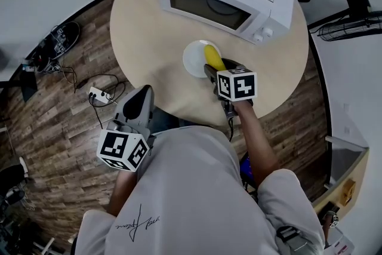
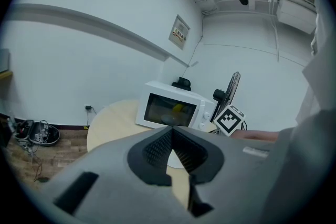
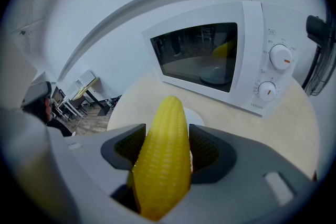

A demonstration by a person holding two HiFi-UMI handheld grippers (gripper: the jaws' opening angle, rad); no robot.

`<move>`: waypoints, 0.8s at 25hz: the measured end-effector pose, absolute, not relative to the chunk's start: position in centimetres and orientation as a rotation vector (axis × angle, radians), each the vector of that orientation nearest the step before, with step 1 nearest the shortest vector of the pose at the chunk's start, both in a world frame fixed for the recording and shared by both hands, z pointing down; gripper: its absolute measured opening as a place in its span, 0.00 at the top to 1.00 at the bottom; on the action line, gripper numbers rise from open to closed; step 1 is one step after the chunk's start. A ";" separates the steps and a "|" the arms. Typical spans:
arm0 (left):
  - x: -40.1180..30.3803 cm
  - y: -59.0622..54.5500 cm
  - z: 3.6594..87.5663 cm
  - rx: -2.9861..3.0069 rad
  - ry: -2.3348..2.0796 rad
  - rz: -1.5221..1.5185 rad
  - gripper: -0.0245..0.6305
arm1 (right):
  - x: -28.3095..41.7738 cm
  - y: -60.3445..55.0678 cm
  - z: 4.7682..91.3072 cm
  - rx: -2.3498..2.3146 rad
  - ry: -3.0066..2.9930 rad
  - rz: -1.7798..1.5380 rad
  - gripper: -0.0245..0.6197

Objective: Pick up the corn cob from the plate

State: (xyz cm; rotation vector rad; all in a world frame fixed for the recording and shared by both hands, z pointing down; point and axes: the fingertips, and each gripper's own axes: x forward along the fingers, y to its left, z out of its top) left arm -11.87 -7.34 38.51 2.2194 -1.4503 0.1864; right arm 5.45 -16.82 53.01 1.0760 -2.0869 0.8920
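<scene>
Corn cob (image 3: 162, 165), yellow, tapered, in right gripper (image 3: 167, 136).

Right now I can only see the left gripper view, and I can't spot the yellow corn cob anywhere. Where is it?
Observer: The yellow corn cob is between the jaws of the right hand-held gripper, and they are closed on it.
Operator: Is it anywhere near the plate?
Observer: Yes. The head view shows the cob over the edge of the round white plate. I can't tell whether it is lifted off it.
Operator: And where's my gripper?
Observer: The left hand-held gripper is by the near edge of the round pale wooden table, well short of the plate.
</scene>
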 end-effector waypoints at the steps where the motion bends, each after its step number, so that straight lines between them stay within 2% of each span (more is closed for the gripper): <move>1: -11.8 -7.3 38.5 2.223 -1.449 0.189 0.96 | 5.4 -16.7 52.6 1.076 -2.097 0.891 0.54; 20: -10.3 -7.3 37.8 2.248 -1.426 0.173 0.96 | 6.6 -16.0 49.6 1.109 -2.164 0.871 0.54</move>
